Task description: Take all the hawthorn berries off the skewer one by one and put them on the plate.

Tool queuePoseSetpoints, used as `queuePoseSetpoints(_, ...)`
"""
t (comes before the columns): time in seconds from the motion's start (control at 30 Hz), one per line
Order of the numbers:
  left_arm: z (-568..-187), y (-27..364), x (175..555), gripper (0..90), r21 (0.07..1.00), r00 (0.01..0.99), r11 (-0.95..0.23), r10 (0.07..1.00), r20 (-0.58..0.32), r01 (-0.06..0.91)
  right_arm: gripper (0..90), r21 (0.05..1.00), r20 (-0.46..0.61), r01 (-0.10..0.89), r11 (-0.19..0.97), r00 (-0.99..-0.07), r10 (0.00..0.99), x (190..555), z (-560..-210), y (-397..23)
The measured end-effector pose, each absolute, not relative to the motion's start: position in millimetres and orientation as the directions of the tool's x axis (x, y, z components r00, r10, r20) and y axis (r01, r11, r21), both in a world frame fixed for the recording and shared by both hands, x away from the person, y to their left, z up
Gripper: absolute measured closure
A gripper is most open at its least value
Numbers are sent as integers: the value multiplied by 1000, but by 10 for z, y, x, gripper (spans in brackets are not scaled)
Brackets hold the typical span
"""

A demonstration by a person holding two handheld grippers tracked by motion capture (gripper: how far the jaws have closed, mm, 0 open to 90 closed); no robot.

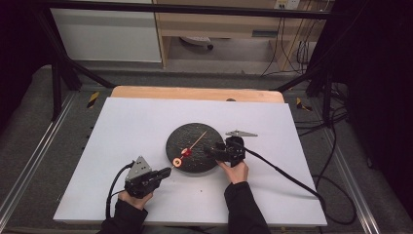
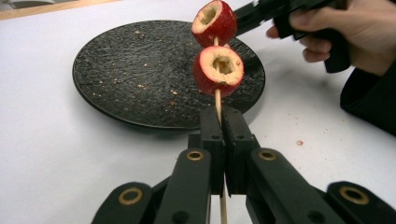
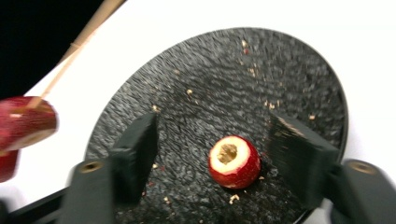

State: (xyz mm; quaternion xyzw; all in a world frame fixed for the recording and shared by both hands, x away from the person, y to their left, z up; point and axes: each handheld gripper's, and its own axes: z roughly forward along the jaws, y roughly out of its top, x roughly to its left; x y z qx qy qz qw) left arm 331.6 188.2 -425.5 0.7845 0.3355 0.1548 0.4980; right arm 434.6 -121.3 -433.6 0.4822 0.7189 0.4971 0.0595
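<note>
On the white tabletop [image 1: 146,126] sits one round black plate with a rough, pebbled surface [image 1: 192,146], and the two handheld grippers meet at its near edge. At the plate's lower left, the left gripper [image 1: 165,171] has its two black jaws pressed together on one thin wooden skewer [image 2: 218,100]; in the left gripper view the stick rises straight out from between the closed pads. Two red cored fruit pieces [image 2: 218,70] are threaded on that skewer, one above the other and almost touching, each showing a pale cut face with a hollow centre. The upper one [image 2: 214,22] hangs over the far part of the plate in that view, the lower one over its near rim.

One more red cored fruit piece [image 3: 234,162] lies loose on the plate, cut face up, counted three in all. In the right gripper view it sits between the two black jaws of the right gripper [image 3: 219,154], which stand well apart with a clear gap on either side of the fruit, so nothing is gripped. Pale crumbs [image 3: 247,56] are scattered across the dark surface. From above, the right gripper [image 1: 209,150] reaches in from the plate's right side, and the skewer's bare tip [image 1: 202,135] slants up over the plate's middle.
</note>
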Motion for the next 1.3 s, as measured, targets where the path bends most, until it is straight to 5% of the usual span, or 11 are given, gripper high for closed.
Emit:
queuePoseSetpoints(0.27,-4256,1864,3306,882,885,730,-284,678,-86,369,130,783,424,620,41,-581,695,4146,-4157,-1245)
queuePoseSetpoints(0.77,-4280,1752,3282,882,880,748,-310,660,-73,359,96,773,494,635,-7,-595,634,4001,-4150,-1144)
queuePoseSetpoints(1.0,-4288,1720,3276,882,878,753,-317,654,-72,358,129,761,510,649,3,-601,616,4006,-4178,-988)
queuePoseSetpoints(1.3,-4299,1690,3267,882,877,758,-322,649,-70,356,328,750,542,662,-11,-604,584,4017,-4251,-915)
